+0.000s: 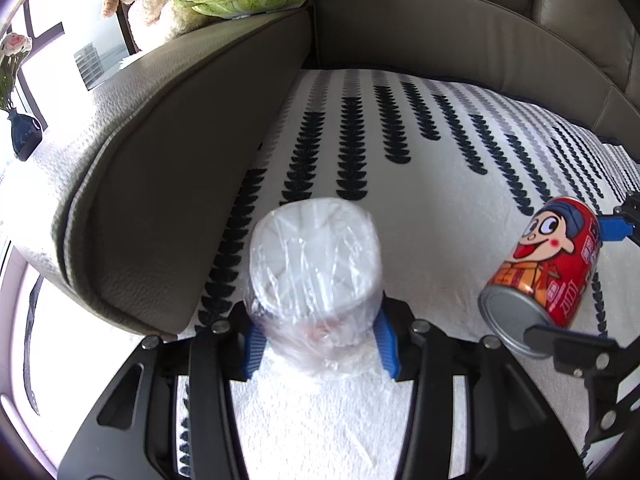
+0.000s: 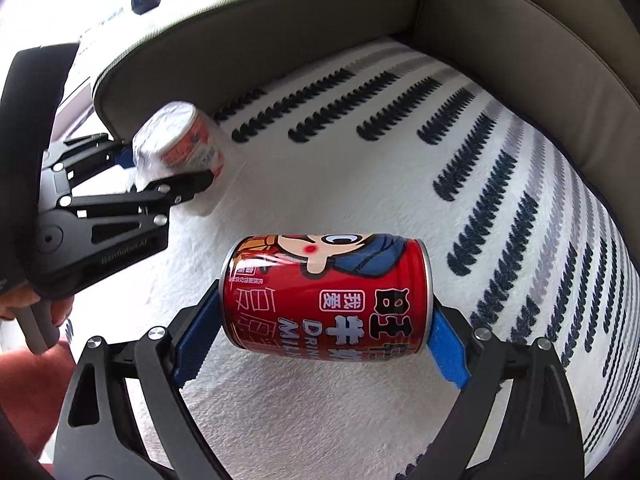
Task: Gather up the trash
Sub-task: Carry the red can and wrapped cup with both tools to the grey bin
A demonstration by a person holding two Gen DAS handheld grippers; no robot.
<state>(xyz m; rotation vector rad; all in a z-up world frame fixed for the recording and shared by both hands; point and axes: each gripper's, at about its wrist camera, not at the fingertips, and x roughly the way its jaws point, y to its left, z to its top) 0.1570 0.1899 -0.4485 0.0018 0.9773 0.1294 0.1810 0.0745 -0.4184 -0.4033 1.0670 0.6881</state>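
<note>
Above the sofa cover, the left gripper clamps a wrapped cup near the armrest; the right gripper, spread wide, grips a can endwise, bare cover beyond.

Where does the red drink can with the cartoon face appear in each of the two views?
Left wrist view: the red can is at the right edge, tilted, between the right tool's pads.
Right wrist view: the can is at centre, lying sideways, clamped end to end by the blue pads.
Shared landmark: the plastic-wrapped cup in the left tool.
</note>
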